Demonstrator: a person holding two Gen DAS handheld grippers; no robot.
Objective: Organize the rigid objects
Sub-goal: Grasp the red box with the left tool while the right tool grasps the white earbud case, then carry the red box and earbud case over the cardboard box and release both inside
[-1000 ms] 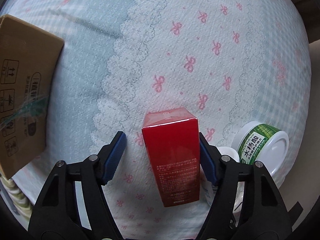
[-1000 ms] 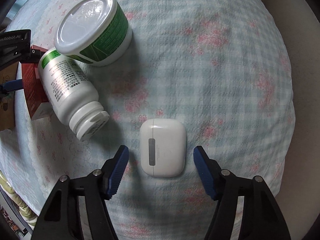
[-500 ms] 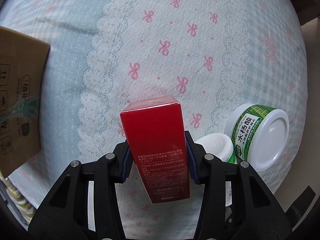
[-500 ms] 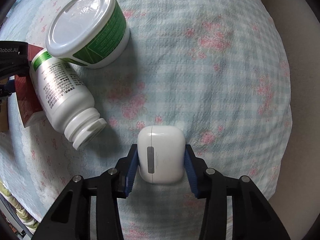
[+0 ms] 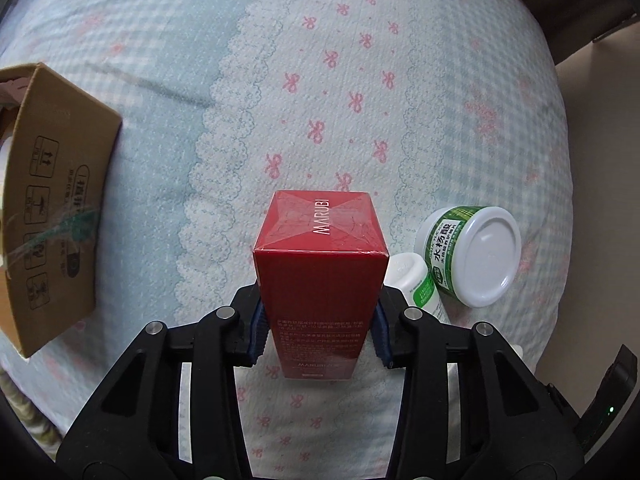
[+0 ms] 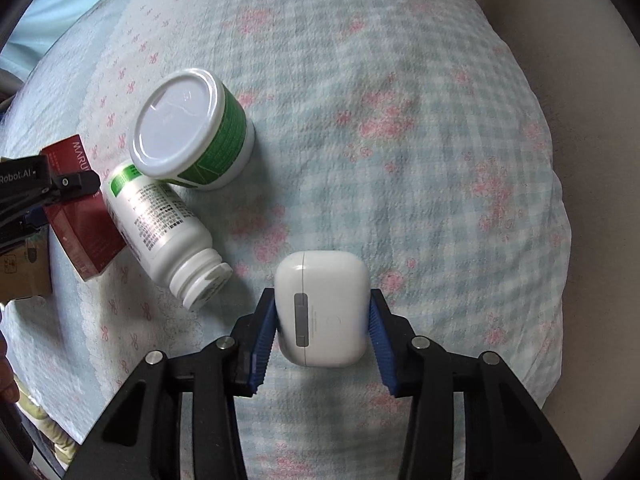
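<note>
My left gripper [image 5: 319, 326] is shut on a tall red box [image 5: 320, 276] and holds it above the patterned bedspread [image 5: 320, 80]. The blue pads press both of its long sides. In the right wrist view my right gripper [image 6: 322, 330] is shut on a white earbud case [image 6: 322, 308], lifted a little off the cloth. The red box [image 6: 86, 236] and part of the left gripper show at that view's left edge. A white pill bottle [image 6: 164, 228] lies on its side there, next to a green jar with a white lid [image 6: 188, 136].
An open cardboard box [image 5: 48, 200] stands at the left in the left wrist view. The green jar [image 5: 472, 252] and the pill bottle's end [image 5: 412, 276] lie right of the red box. The bed's edge runs along the right side in both views.
Both grippers closed, the left on the red box and the right on the earbud case. Each then rose with its object, so the bedspread and the items lying on it look farther away.
</note>
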